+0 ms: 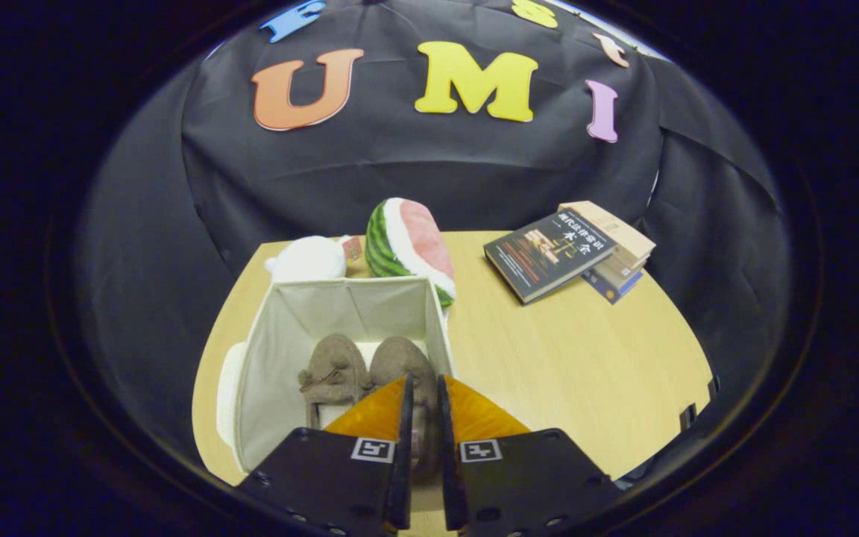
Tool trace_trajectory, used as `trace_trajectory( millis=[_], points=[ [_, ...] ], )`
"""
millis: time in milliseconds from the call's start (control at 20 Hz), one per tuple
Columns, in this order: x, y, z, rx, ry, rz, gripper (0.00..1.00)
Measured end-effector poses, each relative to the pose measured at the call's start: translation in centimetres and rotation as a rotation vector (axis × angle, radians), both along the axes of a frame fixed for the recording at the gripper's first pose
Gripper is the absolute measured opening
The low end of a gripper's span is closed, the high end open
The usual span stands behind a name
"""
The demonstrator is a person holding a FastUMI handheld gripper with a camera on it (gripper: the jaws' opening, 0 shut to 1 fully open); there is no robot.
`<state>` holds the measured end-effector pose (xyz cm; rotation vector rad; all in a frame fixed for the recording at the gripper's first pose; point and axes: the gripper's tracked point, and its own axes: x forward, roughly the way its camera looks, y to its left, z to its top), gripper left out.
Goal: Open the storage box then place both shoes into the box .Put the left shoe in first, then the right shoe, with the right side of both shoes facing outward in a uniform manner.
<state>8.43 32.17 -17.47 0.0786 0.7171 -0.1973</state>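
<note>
Fingers stand close together with a narrow gap, pinching the right shoe at its heel end over the open storage box. Beside it the left shoe lies inside, both with long axes running away from the fingers, toes toward the box's far wall. Worktop right of the box is bare up to the books at the far right corner.

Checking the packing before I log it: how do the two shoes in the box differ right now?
The left-hand shoe lies free in the storage box, whole top visible with a small bow; the right-hand shoe sits between the fingers of the hand-held gripper, partly hidden. The left-hand shoe is beside the fingers; the right-hand one appears pinched at its heel, though contact is hard to confirm. Both are brown, fuzzy, side by side, toes pointing away.
</note>
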Motion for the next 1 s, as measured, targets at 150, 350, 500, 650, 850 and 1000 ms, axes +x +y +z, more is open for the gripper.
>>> trace_trajectory(
  millis=[150,350,500,650,850,1000],
  points=[
    [-0.2,-0.5,1.9,-0.004,-0.053,0.021,0.32],
    [-1.1,-2.1,4.8,0.023,-0.11,0.04,0.58],
    [-2.1,-4.2,7.7,0.042,-0.182,0.057,0.77],
    [-3.6,-7.0,10.5,0.032,-0.253,0.097,0.91],
    [-6.1,-12.9,14.2,-0.002,-0.351,0.06,0.96],
    [-8.2,-16.6,17.3,0.011,-0.417,0.041,0.95]
  ],
)
